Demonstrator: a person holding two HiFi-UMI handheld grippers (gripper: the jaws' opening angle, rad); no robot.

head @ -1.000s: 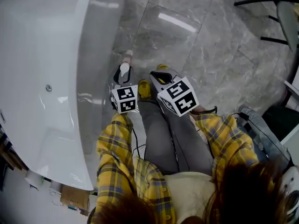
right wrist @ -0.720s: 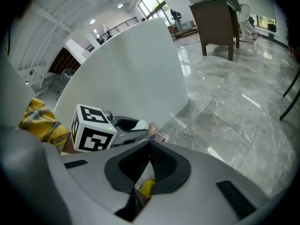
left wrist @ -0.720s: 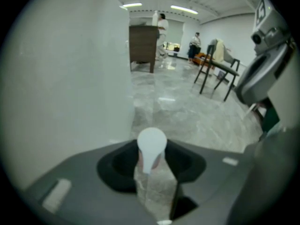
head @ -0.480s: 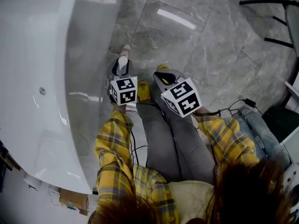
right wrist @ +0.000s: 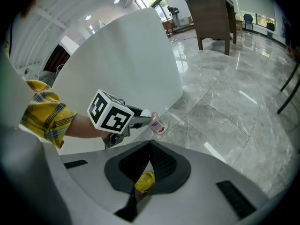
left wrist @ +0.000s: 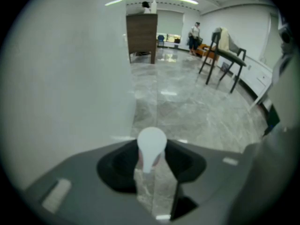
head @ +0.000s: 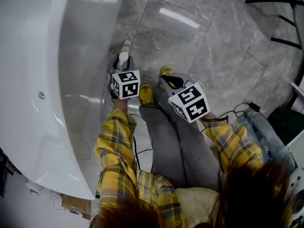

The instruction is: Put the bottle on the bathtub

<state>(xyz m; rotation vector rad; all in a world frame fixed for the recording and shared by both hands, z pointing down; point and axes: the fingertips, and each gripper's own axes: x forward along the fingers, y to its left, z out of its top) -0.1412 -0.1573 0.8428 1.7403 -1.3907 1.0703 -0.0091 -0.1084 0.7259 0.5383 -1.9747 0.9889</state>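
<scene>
Just beside bathtub (head: 80, 75) wall: bottle (head: 124, 55).

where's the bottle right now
The bottle is held in the left gripper, left of centre in the head view, over the marble floor just beside the bathtub outer wall, not on the tub.

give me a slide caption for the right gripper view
Left gripper holds a small bottle beside the white bathtub, seen from the shut right gripper.
</scene>
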